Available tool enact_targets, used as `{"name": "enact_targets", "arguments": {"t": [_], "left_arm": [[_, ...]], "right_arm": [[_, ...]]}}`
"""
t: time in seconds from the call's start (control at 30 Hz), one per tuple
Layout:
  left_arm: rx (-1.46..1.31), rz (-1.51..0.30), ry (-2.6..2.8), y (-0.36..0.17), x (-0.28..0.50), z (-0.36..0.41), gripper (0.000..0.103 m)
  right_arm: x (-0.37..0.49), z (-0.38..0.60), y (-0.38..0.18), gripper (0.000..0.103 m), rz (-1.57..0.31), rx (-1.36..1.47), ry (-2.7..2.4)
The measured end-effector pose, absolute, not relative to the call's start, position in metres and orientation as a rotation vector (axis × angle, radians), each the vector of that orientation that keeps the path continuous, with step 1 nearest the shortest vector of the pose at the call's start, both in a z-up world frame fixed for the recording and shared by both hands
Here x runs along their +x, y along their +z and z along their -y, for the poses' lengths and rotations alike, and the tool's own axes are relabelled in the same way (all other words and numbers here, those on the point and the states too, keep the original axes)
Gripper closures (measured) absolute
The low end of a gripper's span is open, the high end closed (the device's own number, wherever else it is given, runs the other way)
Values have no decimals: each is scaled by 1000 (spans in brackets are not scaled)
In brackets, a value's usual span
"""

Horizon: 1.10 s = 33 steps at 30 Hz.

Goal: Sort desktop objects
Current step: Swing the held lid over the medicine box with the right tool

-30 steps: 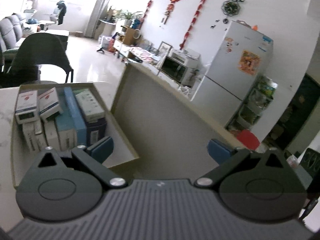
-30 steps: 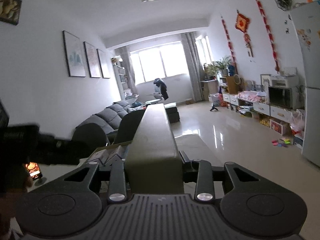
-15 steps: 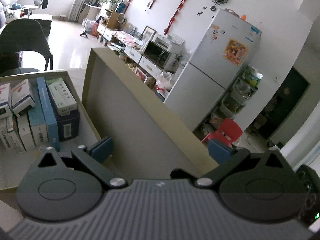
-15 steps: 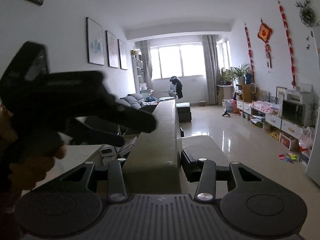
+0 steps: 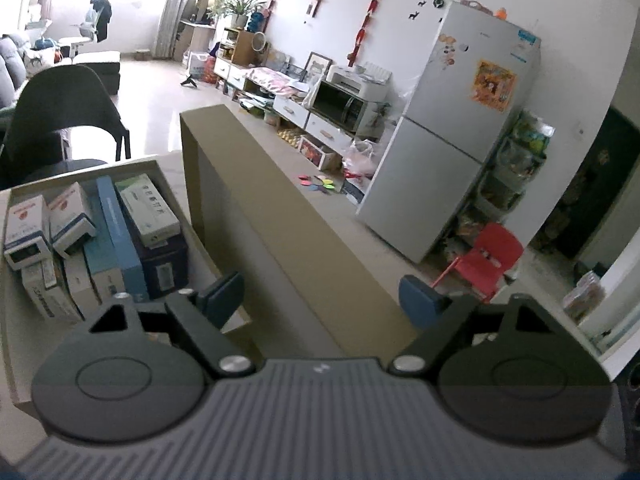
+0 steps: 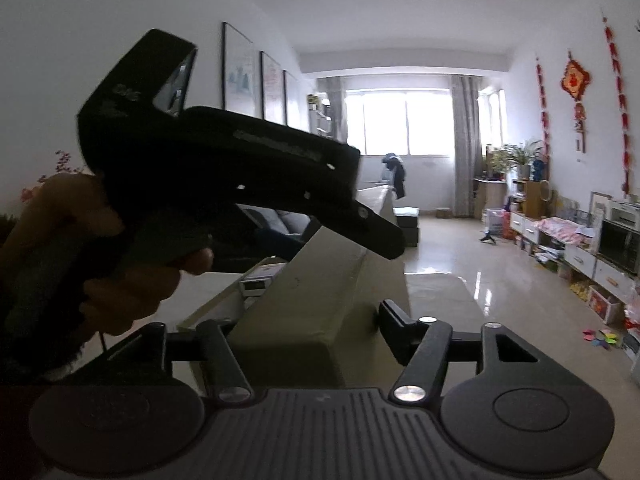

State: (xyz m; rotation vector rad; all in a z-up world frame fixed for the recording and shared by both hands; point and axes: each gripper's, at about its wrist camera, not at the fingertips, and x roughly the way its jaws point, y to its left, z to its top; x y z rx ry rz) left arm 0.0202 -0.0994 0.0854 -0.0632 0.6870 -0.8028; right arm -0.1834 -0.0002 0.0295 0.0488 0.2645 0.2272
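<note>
Right hand-held gripper (image 6: 316, 332) opening off the lid (image 5: 280, 232) — left hand-held gripper (image 5: 320, 296) closing, pads not yet pressing; the lid could topple.

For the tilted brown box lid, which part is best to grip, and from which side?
Grip the brown box lid by its raised long rim, one jaw inside and one outside. Come from its near end: the rim is narrow and free there, while the open box lies close beside it.

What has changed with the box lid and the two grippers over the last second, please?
The right gripper, earlier clamped on the box lid, is opening and letting go. The left gripper has come in over the lid and is closing. The boxes in the tray stayed put.
</note>
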Motion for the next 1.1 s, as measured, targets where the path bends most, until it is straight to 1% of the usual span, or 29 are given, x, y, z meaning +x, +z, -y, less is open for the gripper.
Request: {"name": "enact_targets", "arguments": {"t": [0.1, 0.2, 0.23, 0.53, 0.63, 0.67, 0.7, 0.83, 1.1], "left_arm": [[-36, -677, -798, 87, 19, 102, 25], [-34, -676, -815, 87, 18, 101, 41], [-46, -675, -827, 87, 18, 100, 48], [-85, -668, -825, 87, 15, 90, 52], [-95, -668, -829, 86, 14, 89, 53], [-96, -662, -820, 86, 13, 88, 55], [-107, -663, -813, 86, 15, 85, 55], [-157, -665, -791, 85, 24, 73, 59], [-182, -657, -769, 82, 26, 55, 60]], "right_arm": [[-182, -1, 31, 31, -265, 41, 249], [-179, -1, 31, 27, -262, 43, 270], [-177, -1, 31, 27, -261, 45, 277], [-167, 3, 33, 18, -259, 48, 315], [-162, 5, 31, 13, -282, 73, 344], [-160, 6, 30, 8, -295, 79, 362], [-158, 9, 30, 1, -307, 88, 389], [-150, 31, 23, 1, -330, 188, 526], [-119, 93, -8, 0, -357, 464, 731]]}}
